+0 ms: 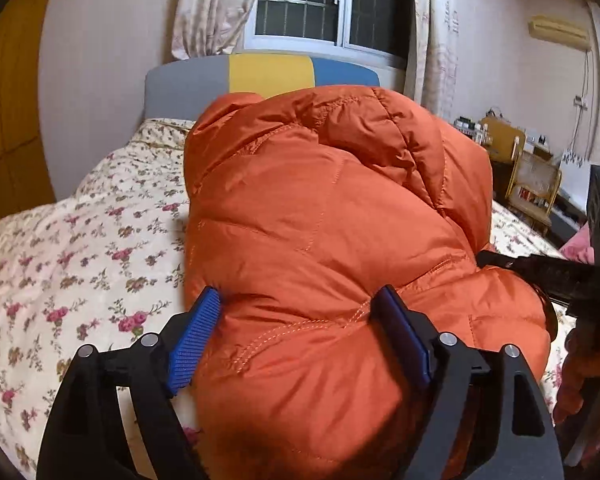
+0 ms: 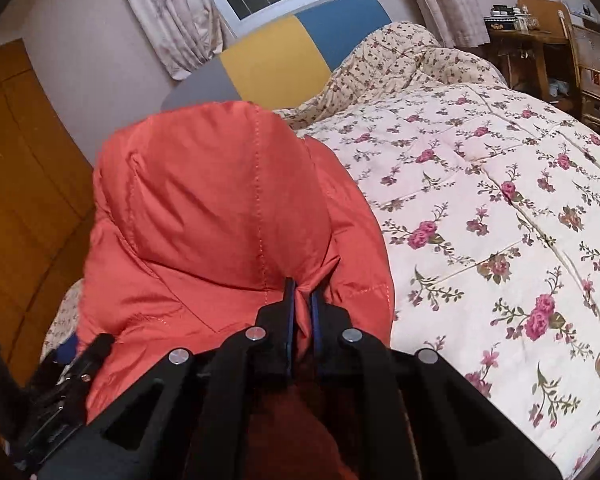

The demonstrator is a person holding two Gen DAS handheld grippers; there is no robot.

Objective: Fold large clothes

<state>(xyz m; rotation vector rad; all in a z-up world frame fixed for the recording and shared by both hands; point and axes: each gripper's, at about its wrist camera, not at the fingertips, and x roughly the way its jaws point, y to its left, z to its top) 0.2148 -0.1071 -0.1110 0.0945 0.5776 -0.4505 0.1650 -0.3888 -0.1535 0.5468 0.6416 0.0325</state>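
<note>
An orange puffer jacket (image 1: 324, 216) is bunched up above the floral bedspread (image 1: 68, 248). My left gripper (image 1: 300, 320) has its blue pads (image 1: 196, 336) wide apart, with a thick bulge of the jacket between them. My right gripper (image 2: 301, 304) is shut on a pinched fold of the jacket (image 2: 220, 216), its pads nearly together. The right gripper also shows at the right edge of the left wrist view (image 1: 548, 276), against the jacket's side. The jacket's lower part is hidden behind the grippers.
The bed has a grey, yellow and blue headboard (image 1: 268, 72) under a curtained window (image 1: 316, 0). A rumpled floral quilt (image 2: 404, 56) lies near the headboard. Wooden chairs and a cluttered table (image 1: 516, 160) stand at the right of the bed. A wooden wardrobe (image 2: 20, 184) is at the left.
</note>
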